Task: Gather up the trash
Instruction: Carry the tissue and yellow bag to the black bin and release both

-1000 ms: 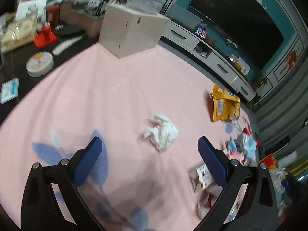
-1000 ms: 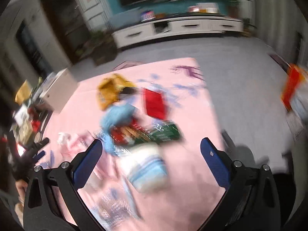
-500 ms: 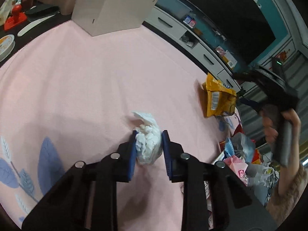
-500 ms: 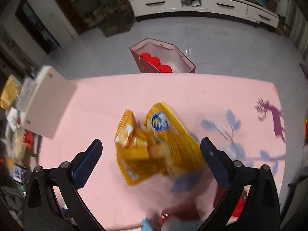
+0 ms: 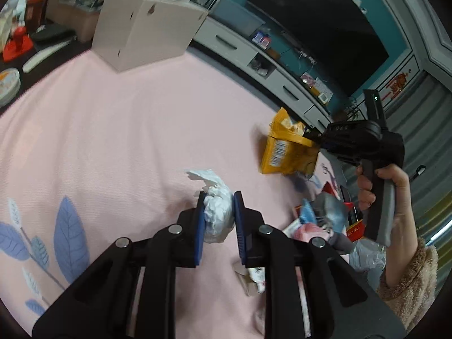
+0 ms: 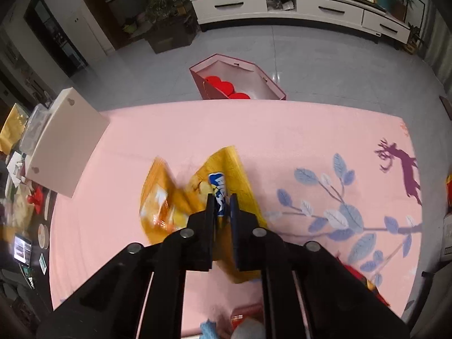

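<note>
Pinching a crumpled white tissue (image 5: 217, 209) between its blue pads, the left gripper (image 5: 218, 197) hung over the pink mat (image 5: 113, 130), jaws just drawn in tight. Further along the mat, the right gripper (image 6: 220, 197) had just clenched on a yellow snack bag (image 6: 197, 195) (its loose end blurred), near the remaining wrapper pile (image 5: 322, 220).

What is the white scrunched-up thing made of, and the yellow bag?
The white wad looks like soft matte tissue paper: crumpled folds, torn wispy edges. The yellow bag seems thin glossy plastic or foil film: shiny creases, printed logo, and a barcode in the left view.
</note>
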`<state>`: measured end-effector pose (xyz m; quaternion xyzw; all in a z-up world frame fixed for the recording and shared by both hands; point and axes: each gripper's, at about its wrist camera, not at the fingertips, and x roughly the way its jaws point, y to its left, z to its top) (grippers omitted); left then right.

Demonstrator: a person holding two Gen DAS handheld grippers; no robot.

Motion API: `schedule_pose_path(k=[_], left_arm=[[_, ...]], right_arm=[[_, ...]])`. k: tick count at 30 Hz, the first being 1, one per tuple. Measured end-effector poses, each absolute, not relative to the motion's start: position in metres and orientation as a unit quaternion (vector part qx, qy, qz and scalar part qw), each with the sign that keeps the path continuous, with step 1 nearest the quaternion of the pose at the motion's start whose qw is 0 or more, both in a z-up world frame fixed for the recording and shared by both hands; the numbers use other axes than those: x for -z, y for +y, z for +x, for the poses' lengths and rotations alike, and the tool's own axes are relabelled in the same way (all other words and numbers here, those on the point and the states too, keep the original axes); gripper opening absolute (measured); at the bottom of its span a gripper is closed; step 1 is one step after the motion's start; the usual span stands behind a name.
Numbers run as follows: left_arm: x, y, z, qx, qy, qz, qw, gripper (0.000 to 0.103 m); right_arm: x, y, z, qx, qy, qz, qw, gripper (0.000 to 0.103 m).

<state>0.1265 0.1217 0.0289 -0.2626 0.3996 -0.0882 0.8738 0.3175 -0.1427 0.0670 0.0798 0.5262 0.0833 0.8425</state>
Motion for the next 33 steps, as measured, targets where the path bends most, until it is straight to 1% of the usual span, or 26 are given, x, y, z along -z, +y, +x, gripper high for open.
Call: schedule_pose_path(k=[3, 6, 11, 16, 21, 28, 33], left_arm=[[-0.042, 0.120, 0.116, 0.099, 0.387, -0.275, 0.875, 0.020], [-0.055, 0.117, 0.106, 0.102, 0.381, -0.273, 0.878, 0.020], [-0.076, 0.114, 0.085, 0.119, 0.363, -0.284, 0.880, 0.020], [-0.086, 0.107, 0.059, 0.138, 0.352, -0.291, 0.879, 0.020], [-0.104, 0.080, 0.036, 0.168, 0.344, -0.263, 0.885, 0.020], [-0.112, 0.039, 0.008, 0.198, 0.344, -0.217, 0.892, 0.020], [-0.121, 0.009, -0.019, 0.207, 0.331, -0.165, 0.906, 0.020]], right_arm=[[-0.083, -0.147, 0.298, -0.098, 0.518, 0.104, 0.844, 0.010], [-0.111, -0.152, 0.270, -0.111, 0.491, 0.111, 0.857, 0.010], [-0.167, -0.171, 0.202, -0.141, 0.430, 0.140, 0.881, 0.010], [-0.198, -0.192, 0.124, -0.145, 0.376, 0.154, 0.902, 0.010], [-0.193, -0.217, 0.056, -0.145, 0.352, 0.181, 0.907, 0.010], [-0.157, -0.260, -0.034, -0.095, 0.336, 0.196, 0.916, 0.010], [-0.135, -0.288, -0.080, -0.079, 0.329, 0.229, 0.913, 0.010]])
